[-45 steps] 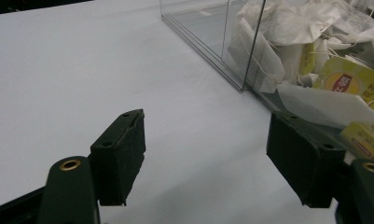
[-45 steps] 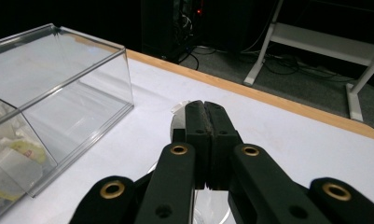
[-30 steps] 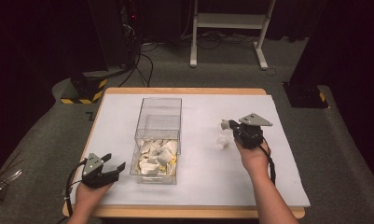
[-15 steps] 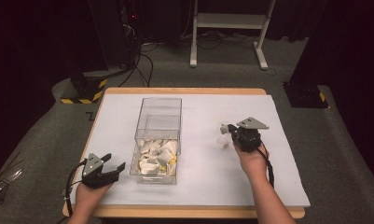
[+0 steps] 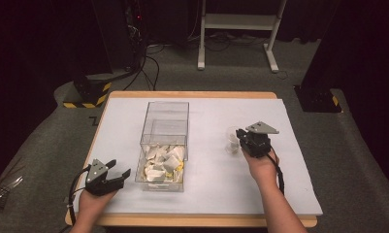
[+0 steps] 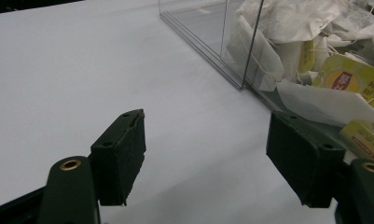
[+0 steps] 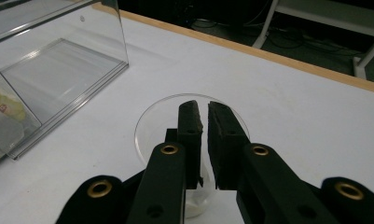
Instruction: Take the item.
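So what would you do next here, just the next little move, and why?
Probably carry the left gripper over the clear box toward the tea bags. Its jaws stand wide open and hold nothing, right beside the box wall. The right gripper is nearly shut at the clear cup on the white table; whether it pinches the rim is hard to tell, and no tea bag shows in it.
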Demonstrator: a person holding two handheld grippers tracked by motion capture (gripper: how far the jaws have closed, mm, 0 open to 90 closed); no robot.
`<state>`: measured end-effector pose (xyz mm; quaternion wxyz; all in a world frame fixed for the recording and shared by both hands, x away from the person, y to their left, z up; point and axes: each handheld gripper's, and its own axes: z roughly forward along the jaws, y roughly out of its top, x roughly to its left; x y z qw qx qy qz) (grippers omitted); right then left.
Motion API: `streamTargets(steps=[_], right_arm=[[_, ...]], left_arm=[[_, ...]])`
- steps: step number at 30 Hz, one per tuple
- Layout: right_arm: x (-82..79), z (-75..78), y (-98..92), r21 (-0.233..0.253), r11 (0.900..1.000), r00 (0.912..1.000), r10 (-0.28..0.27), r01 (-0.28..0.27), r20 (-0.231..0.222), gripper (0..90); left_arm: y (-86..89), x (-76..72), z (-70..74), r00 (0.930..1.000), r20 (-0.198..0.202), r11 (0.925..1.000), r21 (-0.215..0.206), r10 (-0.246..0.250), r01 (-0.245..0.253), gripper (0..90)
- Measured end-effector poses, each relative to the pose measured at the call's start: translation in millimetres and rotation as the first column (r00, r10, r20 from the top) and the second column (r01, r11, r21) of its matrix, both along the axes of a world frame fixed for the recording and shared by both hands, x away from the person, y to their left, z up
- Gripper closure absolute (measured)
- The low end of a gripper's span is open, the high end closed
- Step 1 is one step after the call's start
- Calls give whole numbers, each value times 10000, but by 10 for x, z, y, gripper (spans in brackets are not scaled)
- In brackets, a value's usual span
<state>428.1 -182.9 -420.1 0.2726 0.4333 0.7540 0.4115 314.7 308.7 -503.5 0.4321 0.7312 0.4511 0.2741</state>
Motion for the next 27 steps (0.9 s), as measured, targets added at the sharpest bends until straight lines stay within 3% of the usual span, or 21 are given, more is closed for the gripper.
streamTargets(steps=[27], right_arm=[[-238, 155, -71, 406, 9992, 9985, -12, -10, 542, 586]], left_arm=[[-8, 14, 0, 10000, -70, 9999, 137, -41, 42, 287]])
